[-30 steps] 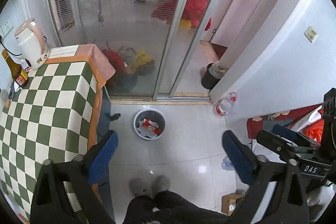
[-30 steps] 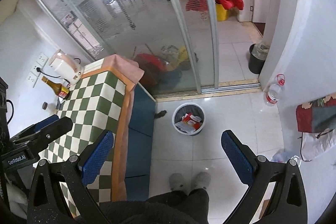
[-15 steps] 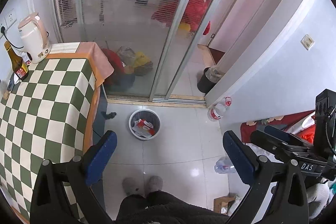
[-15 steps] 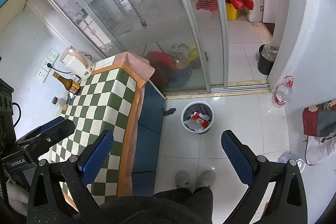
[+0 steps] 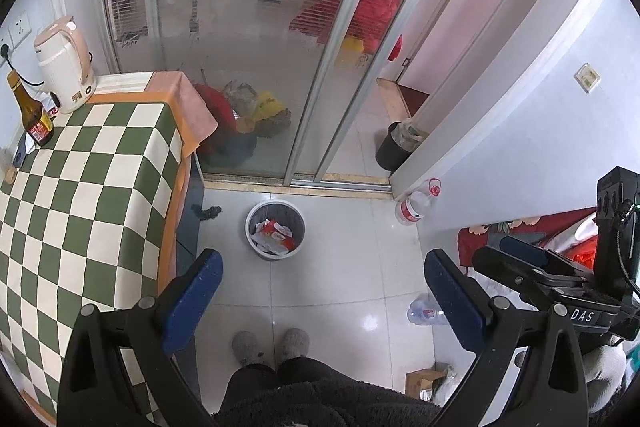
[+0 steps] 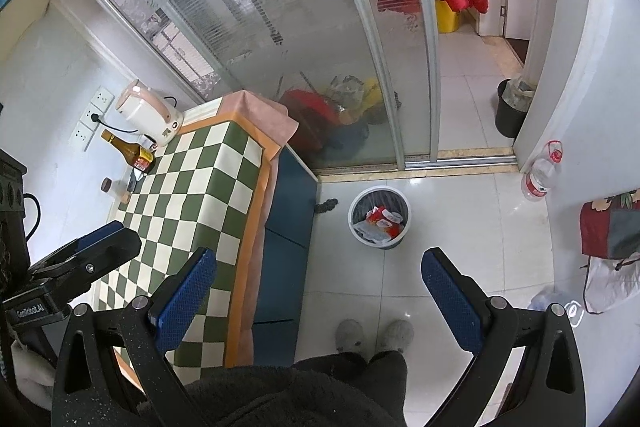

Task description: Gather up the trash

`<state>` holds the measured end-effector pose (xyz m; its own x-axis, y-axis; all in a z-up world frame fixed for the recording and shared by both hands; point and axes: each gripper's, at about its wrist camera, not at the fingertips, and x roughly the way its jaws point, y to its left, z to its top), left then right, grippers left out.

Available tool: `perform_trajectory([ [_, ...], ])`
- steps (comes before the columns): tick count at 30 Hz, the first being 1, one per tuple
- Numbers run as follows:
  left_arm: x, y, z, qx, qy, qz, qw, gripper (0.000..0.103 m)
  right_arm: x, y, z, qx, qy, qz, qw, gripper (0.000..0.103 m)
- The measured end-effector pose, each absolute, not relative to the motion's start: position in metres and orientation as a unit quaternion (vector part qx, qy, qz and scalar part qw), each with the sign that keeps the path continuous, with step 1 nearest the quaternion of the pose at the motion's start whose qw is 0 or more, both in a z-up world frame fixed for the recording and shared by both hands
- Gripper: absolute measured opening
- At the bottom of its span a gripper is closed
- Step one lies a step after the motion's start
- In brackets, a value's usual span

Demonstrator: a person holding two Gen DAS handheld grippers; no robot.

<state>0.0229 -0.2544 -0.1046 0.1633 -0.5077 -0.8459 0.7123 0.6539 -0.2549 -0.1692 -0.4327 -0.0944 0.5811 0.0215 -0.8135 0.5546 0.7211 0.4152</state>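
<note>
A grey waste bin (image 5: 251, 217) stands on the white tiled floor near the sliding door, with red and white wrappers (image 5: 276, 231) inside it. My left gripper (image 5: 324, 291) hangs open and empty high above the floor, short of the bin. My right gripper (image 6: 318, 287) is also open and empty, with the same bin (image 6: 354, 217) ahead of it and slightly to the right. A crushed clear plastic bottle (image 5: 425, 311) lies on the floor by my left gripper's right finger. Each gripper shows at the edge of the other's view.
A table with a green and white checked cloth (image 5: 80, 195) stands on the left, bearing a kettle (image 5: 64, 67) and a brown bottle (image 5: 34, 115). A water bottle (image 5: 414, 205) leans by the wall. A black bin (image 5: 394, 147) stands beyond the glass door. The person's slippers (image 5: 272, 345) are below.
Both views have risen and drawn back a little; the bin looks smaller and the slippers show more. Both grippers stay open and empty.
</note>
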Motion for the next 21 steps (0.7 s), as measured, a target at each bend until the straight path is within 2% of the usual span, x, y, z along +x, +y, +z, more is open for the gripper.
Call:
perform_trajectory([
  [21,0.024,-0.254,-0.112,0.078,0.528,-0.4,0.745,0.103,-0.162,-0.443,-0.097,0.334,0.438,-0.15,0.821,0.103],
])
